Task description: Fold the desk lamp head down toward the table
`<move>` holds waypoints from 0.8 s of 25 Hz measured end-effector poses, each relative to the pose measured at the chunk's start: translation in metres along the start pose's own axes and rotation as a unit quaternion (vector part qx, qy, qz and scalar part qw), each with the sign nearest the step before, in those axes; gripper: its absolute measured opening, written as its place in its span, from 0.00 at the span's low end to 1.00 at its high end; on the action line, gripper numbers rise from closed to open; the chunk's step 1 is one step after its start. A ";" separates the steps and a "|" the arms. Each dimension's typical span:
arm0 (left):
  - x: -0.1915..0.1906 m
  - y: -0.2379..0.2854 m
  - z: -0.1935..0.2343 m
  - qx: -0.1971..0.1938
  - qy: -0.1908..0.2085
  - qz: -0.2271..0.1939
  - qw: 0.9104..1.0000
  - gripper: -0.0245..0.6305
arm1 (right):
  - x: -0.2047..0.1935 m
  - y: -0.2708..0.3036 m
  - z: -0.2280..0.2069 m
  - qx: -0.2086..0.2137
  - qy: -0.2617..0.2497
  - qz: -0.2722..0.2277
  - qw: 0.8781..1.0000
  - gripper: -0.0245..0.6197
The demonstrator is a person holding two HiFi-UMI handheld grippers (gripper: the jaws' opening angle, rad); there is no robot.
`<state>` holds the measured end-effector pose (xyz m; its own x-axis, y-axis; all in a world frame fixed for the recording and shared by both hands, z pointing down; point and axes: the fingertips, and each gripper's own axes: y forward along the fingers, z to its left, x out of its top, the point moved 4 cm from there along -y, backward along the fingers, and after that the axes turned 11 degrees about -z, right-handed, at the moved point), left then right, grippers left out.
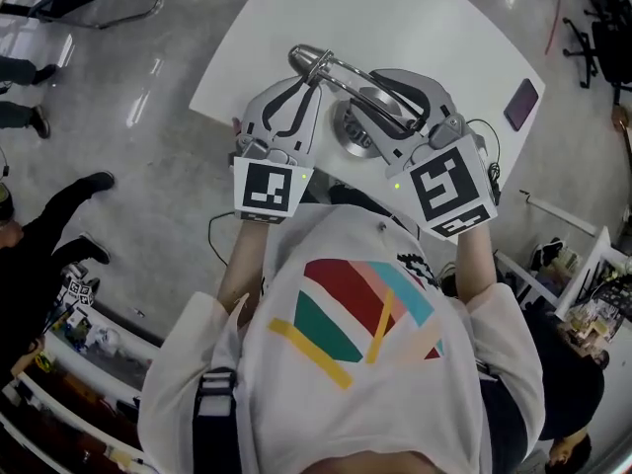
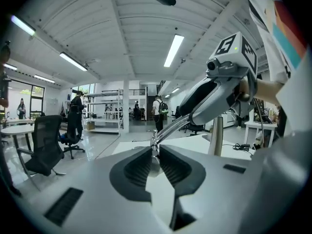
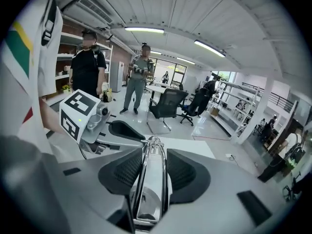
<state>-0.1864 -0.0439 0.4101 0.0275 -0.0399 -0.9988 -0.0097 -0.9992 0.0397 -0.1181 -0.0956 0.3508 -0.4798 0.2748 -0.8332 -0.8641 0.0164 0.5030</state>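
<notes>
The chrome desk lamp stands on the white table (image 1: 395,18), its round base (image 1: 354,131) just ahead of me. Its long head (image 1: 346,72) lies slanted between both grippers. My left gripper (image 1: 308,72) is shut on the far tip of the head; in the left gripper view that tip (image 2: 154,152) sits pinched between the ribbed pads. My right gripper (image 1: 395,102) is shut on the head's wider part. In the right gripper view the head (image 3: 150,189) runs straight away between the pads, both pads against its sides. The lamp's upright post (image 2: 218,135) rises behind.
A dark flat phone-like thing (image 1: 521,104) lies at the table's right edge, and a black cable (image 1: 489,156) trails near my right hand. Two people (image 3: 87,67) stand beyond the table, and another (image 1: 39,235) stands at my left. Office chairs (image 2: 46,145) stand on the floor.
</notes>
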 end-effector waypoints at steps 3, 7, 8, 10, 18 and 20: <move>-0.006 0.004 -0.005 -0.022 -0.020 0.039 0.999 0.17 | -0.003 0.002 -0.002 0.005 -0.021 0.037 0.999 0.30; -0.016 0.003 -0.005 -0.050 -0.022 0.068 0.996 0.17 | -0.006 0.012 0.004 0.024 -0.055 0.083 0.995 0.29; -0.020 0.002 -0.008 -0.057 -0.025 0.076 0.995 0.17 | -0.008 0.012 0.007 0.034 -0.057 0.094 0.993 0.29; -0.027 0.003 -0.015 -0.075 -0.029 0.095 0.992 0.17 | -0.015 0.014 0.009 0.056 -0.062 0.119 0.989 0.29; -0.042 0.003 -0.017 -0.107 -0.053 0.116 0.986 0.18 | -0.019 0.027 0.015 0.095 -0.049 0.159 0.981 0.29; -0.039 -0.001 -0.014 -0.107 -0.058 0.113 0.986 0.18 | -0.014 0.027 0.018 0.094 -0.046 0.158 0.982 0.29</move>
<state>-0.1730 -0.0414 0.4497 -0.0653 -0.2731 -0.9598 0.2087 -0.9443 0.2545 -0.1315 -0.0815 0.3804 -0.6969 0.3794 -0.6086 -0.6266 0.0905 0.7740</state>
